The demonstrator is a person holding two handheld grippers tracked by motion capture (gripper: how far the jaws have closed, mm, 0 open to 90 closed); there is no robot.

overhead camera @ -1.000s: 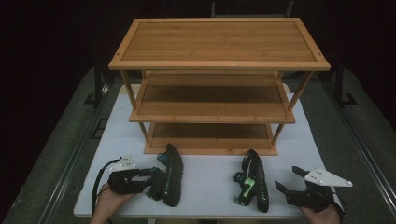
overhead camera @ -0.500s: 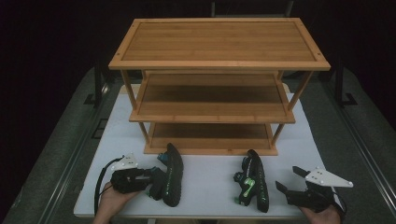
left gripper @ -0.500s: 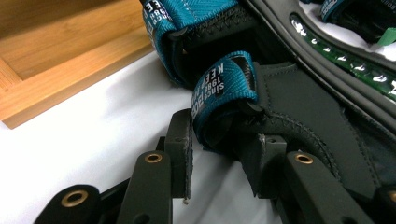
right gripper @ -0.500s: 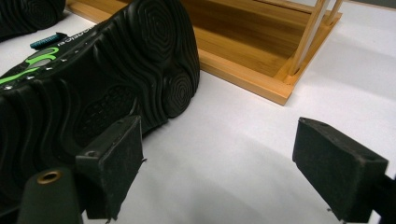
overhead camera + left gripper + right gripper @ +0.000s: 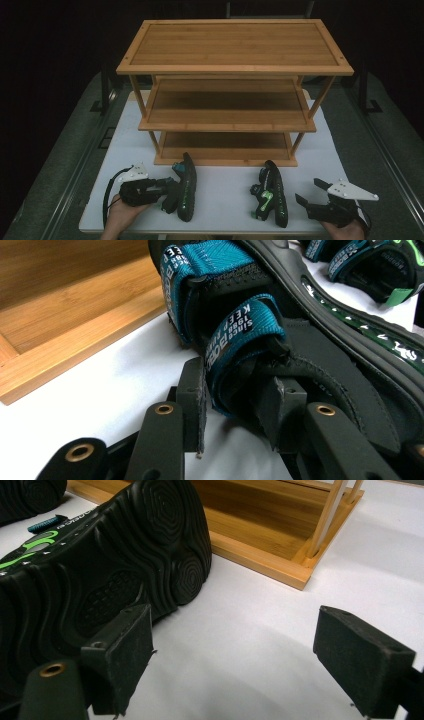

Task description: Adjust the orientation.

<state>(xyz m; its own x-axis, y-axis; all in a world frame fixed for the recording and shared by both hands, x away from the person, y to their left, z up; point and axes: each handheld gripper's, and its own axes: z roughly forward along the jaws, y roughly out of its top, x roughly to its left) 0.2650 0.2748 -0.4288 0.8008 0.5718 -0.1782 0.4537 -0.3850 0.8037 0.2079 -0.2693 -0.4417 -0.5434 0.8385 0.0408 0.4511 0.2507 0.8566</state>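
Where jaws clamp its strap, left sandal is hidden.

two sandals side by side before the rack

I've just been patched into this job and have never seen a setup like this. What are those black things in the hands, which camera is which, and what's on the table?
There is no robot here: a person holds a hand-held two-jaw gripper in each hand. The high view looks down on the white table from the person's side. The other two pictures come from cameras riding on the grippers, looking along their black jaws.

On the table stands a three-tier bamboo shoe rack, its shelves bare. In front of it lie two black sandals on their sides.

The left gripper has just been closing its jaws; they now pinch the teal strap of the left sandal. The right gripper stands open beside the right sandal, holding nothing.
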